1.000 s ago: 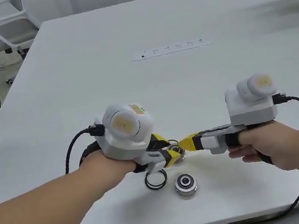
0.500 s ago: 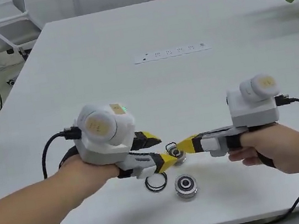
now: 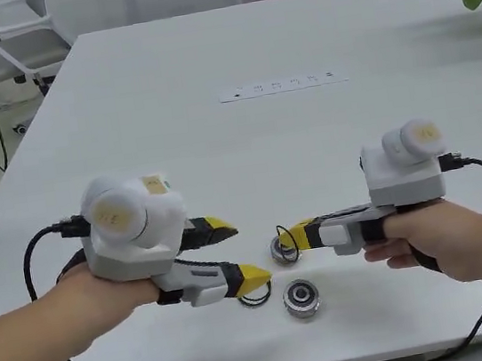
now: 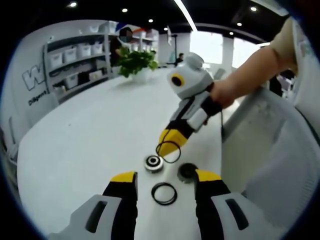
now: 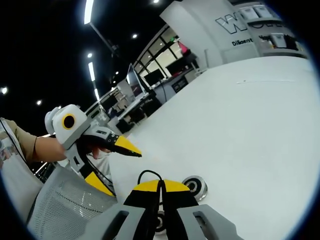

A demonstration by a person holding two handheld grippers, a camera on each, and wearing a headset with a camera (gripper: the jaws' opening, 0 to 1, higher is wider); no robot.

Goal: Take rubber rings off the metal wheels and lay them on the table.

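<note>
Right gripper (image 3: pixel 286 233): my jaws are pressed together on a black rubber ring (image 4: pixel 168 151), which hangs from the tips just by one metal wheel (image 4: pixel 154 163). Left gripper (image 4: pixel 165 177): my jaws stand wide apart, holding nothing. A second ring (image 4: pixel 164 193) lies flat on the table (image 3: pixel 307 135), near the other wheel (image 4: pixel 187 171).

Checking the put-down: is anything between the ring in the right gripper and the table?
Yes. The rubber ring pinched by the right gripper hangs right beside a metal wheel, seemingly partly over it. Bare table lies open nearby.
</note>
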